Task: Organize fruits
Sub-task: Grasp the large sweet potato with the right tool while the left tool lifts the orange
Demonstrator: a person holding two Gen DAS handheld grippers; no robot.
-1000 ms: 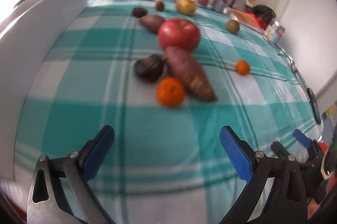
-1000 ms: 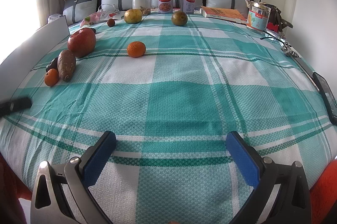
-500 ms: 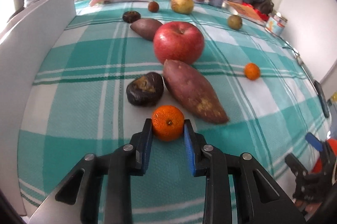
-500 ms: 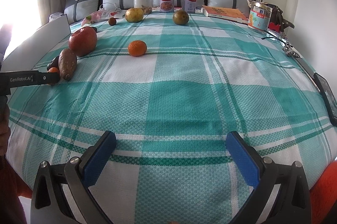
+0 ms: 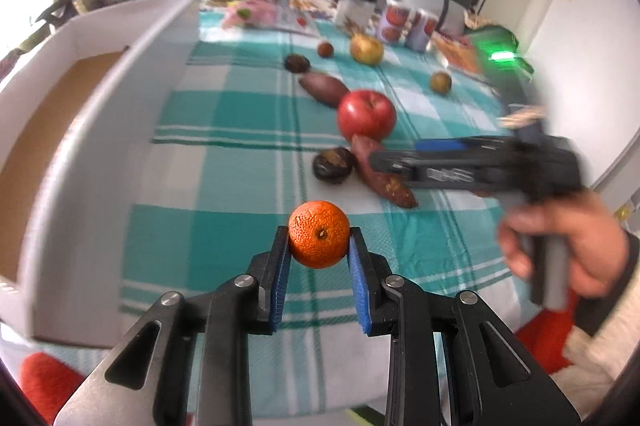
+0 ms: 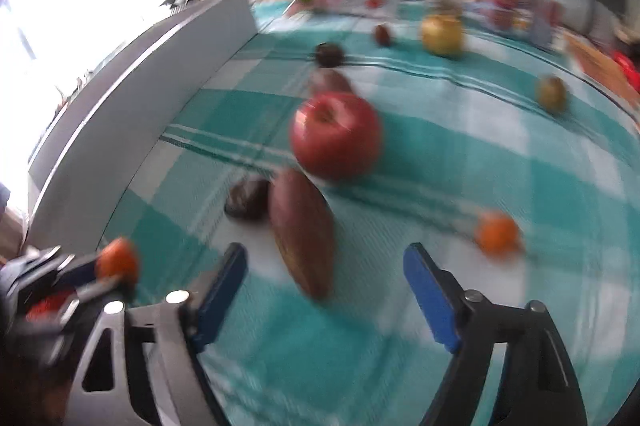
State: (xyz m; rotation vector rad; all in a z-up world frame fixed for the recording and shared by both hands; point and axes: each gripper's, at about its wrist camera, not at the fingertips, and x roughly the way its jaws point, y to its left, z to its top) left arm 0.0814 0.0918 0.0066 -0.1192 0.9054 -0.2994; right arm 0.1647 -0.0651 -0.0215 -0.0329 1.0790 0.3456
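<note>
My left gripper (image 5: 319, 250) is shut on a small orange tangerine (image 5: 319, 240) and holds it above the checked cloth; it also shows in the right wrist view (image 6: 118, 262). My right gripper (image 6: 326, 268) is open and empty, its jaws either side of the near end of a sweet potato (image 6: 302, 230). A red apple (image 6: 335, 134) lies behind the sweet potato, and a dark round fruit (image 6: 248, 201) lies left of it. A second tangerine (image 6: 497, 232) lies to the right. In the left wrist view the right gripper (image 5: 472, 167) reaches in over the sweet potato (image 5: 384, 173).
A white open box (image 5: 80, 129) with a brown floor stands along the left of the bed. Further back lie another sweet potato (image 5: 324, 89), a dark fruit (image 5: 297, 63), a yellow pear (image 5: 366, 49) and a green fruit (image 5: 441, 81). Cans and a jar (image 5: 400, 21) stand before the pillows.
My left gripper closed on the tangerine and lifted it off the cloth towards the box. My right gripper swung left from the open bed to the sweet potato, still open.
</note>
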